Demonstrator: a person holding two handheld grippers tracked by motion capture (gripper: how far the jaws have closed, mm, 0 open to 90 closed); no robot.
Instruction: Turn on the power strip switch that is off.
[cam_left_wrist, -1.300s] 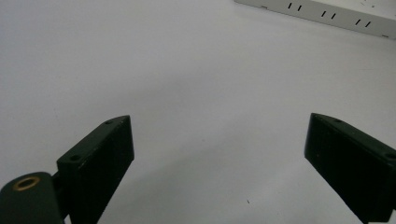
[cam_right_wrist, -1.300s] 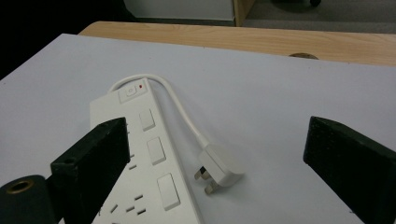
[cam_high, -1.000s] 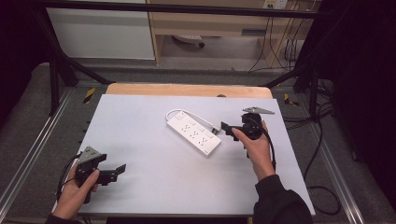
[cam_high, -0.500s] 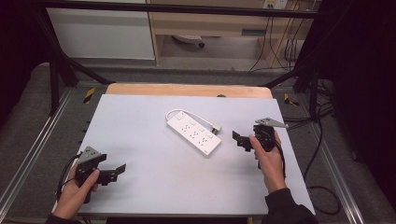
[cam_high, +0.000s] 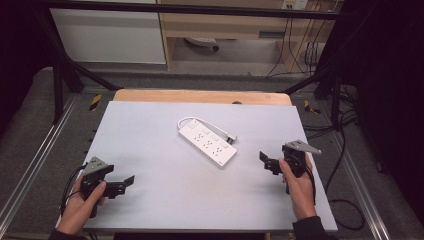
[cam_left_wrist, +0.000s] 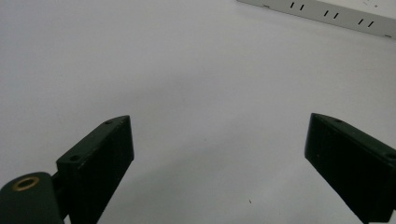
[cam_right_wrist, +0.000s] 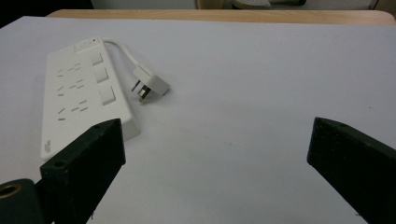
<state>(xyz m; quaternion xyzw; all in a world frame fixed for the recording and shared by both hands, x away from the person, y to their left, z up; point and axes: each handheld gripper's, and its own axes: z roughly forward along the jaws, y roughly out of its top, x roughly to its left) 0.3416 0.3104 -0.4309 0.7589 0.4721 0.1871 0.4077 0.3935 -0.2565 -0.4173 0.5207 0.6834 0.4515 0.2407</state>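
A white power strip (cam_high: 207, 144) lies at an angle in the middle of the pale table (cam_high: 150, 130), its short cord curling to a white plug (cam_high: 231, 136) beside it. In the right gripper view the strip (cam_right_wrist: 79, 93) and its plug (cam_right_wrist: 152, 84) lie ahead and to the left. My right gripper (cam_high: 265, 162) is held open to the right of the strip, apart from it, with nothing between its jaws (cam_right_wrist: 215, 144). At the front left, my left gripper (cam_high: 125, 185) is open and empty (cam_left_wrist: 219, 140), and the strip's edge (cam_left_wrist: 327, 11) shows far ahead.
A wooden board edge (cam_high: 200, 96) runs along the table's far side. Black frame bars (cam_high: 60, 75) and cables (cam_high: 345, 150) stand around the table, with cabinets (cam_high: 110, 35) behind it.
My right gripper has drawn back from beside the power strip's plug toward the front right of the table. The left gripper has stayed in place.
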